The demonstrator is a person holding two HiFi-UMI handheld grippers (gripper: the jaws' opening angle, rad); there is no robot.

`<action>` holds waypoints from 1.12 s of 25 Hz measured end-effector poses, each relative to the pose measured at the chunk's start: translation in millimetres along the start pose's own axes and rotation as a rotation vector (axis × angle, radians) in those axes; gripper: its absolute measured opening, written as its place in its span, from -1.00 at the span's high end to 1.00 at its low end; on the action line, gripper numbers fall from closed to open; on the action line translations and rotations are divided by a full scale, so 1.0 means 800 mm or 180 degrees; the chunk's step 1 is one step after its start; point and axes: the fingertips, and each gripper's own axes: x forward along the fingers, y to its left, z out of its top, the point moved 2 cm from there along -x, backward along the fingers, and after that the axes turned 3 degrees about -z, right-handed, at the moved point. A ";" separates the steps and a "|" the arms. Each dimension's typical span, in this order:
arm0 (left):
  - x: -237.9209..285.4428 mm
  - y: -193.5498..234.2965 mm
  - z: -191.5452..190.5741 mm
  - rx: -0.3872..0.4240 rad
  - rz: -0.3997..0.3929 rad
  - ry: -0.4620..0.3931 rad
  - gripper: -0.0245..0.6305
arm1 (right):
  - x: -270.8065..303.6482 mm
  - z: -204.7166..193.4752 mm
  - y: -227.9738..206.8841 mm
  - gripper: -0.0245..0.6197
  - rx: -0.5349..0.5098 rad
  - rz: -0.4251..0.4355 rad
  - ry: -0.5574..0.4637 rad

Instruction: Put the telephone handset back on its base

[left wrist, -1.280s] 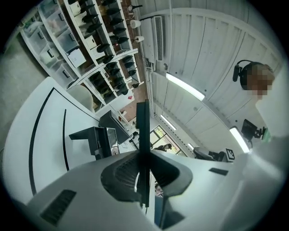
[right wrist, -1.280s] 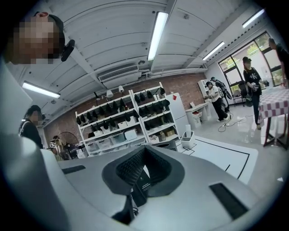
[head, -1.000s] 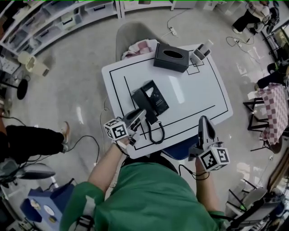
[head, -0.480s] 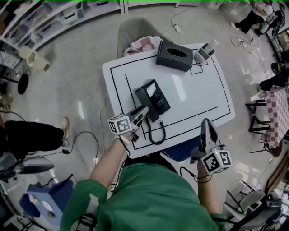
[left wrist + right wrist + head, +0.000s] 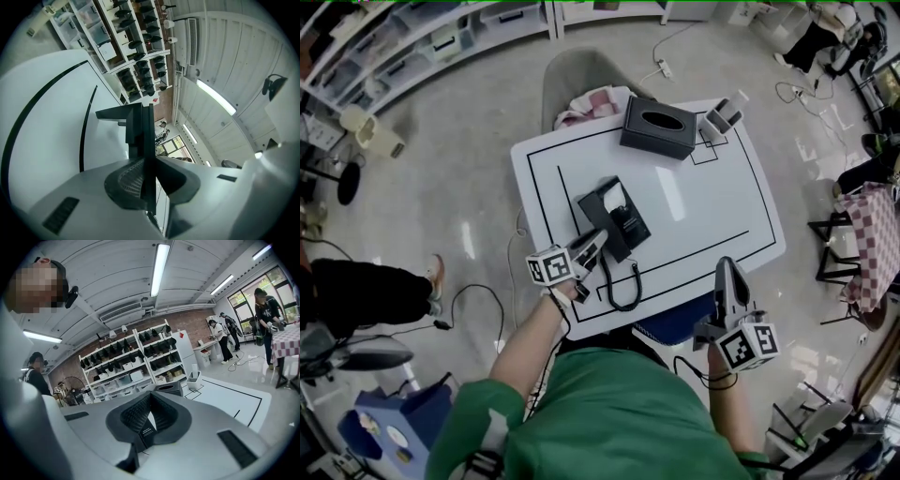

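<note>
Left gripper has eased back beside telephone, fingers together.

The right gripper, seemingly closed, faces a white table.

This looks like a lab or data-collection workroom. Long white shelves of storage bins line a brick wall. Strip lights cross the panelled ceiling, cables trail over the glossy floor, and the white tabletop carries black marked-out lines.
</note>
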 end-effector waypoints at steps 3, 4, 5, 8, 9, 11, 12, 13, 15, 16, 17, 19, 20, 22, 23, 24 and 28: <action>-0.002 0.007 -0.001 0.0000 0.0153 -0.0018 0.68 | -0.004 -0.001 0.001 0.86 0.0004 -0.0011 -0.0014; -0.001 0.008 0.001 0.0012 0.0192 -0.0023 0.68 | -0.004 0.000 0.001 0.86 0.0018 -0.0001 -0.0037; 0.001 0.009 0.002 0.0019 0.0224 -0.0024 0.68 | -0.003 0.000 0.001 0.86 0.0030 0.0007 -0.0055; 0.003 0.009 0.002 -0.0008 0.0331 0.0012 0.67 | -0.006 0.001 0.002 0.86 0.0050 0.0013 -0.0067; 0.002 0.010 0.001 -0.0017 0.0382 0.0035 0.67 | -0.007 0.002 0.003 0.86 0.0061 0.0017 -0.0073; -0.001 0.012 0.001 0.0010 0.0526 0.0094 0.61 | -0.008 0.003 0.005 0.86 0.0048 0.0029 -0.0077; -0.002 0.014 0.001 0.0049 0.0606 0.0127 0.55 | -0.009 0.004 0.007 0.86 0.0030 0.0037 -0.0076; -0.004 0.015 0.002 0.0094 0.0674 0.0153 0.49 | -0.008 0.005 0.008 0.86 0.0017 0.0046 -0.0079; -0.009 0.013 0.006 0.0173 0.0752 0.0151 0.49 | -0.008 0.007 0.011 0.86 0.0007 0.0065 -0.0095; -0.013 0.011 0.010 0.0193 0.0763 0.0126 0.49 | -0.008 0.008 0.011 0.86 0.0003 0.0073 -0.0109; -0.016 0.007 0.014 0.0203 0.0759 0.0096 0.49 | -0.008 0.009 0.011 0.86 0.0001 0.0080 -0.0128; -0.026 -0.002 0.021 0.0222 0.0736 0.0041 0.49 | -0.008 0.010 0.010 0.86 0.0026 0.0094 -0.0173; -0.033 -0.009 0.024 0.0244 0.0720 0.0019 0.49 | -0.008 0.010 0.009 0.86 0.0040 0.0103 -0.0190; -0.047 -0.028 0.032 0.0348 0.0685 -0.0021 0.49 | -0.008 0.013 0.009 0.86 0.0038 0.0121 -0.0213; -0.053 -0.039 0.038 0.0437 0.0669 -0.0044 0.49 | -0.007 0.016 0.010 0.86 0.0025 0.0135 -0.0228; -0.058 -0.052 0.044 0.0545 0.0653 -0.0070 0.49 | -0.005 0.020 0.011 0.86 0.0005 0.0151 -0.0247; -0.072 -0.114 0.070 0.0982 0.0557 -0.0228 0.49 | -0.001 0.032 0.020 0.86 -0.0074 0.0238 -0.0326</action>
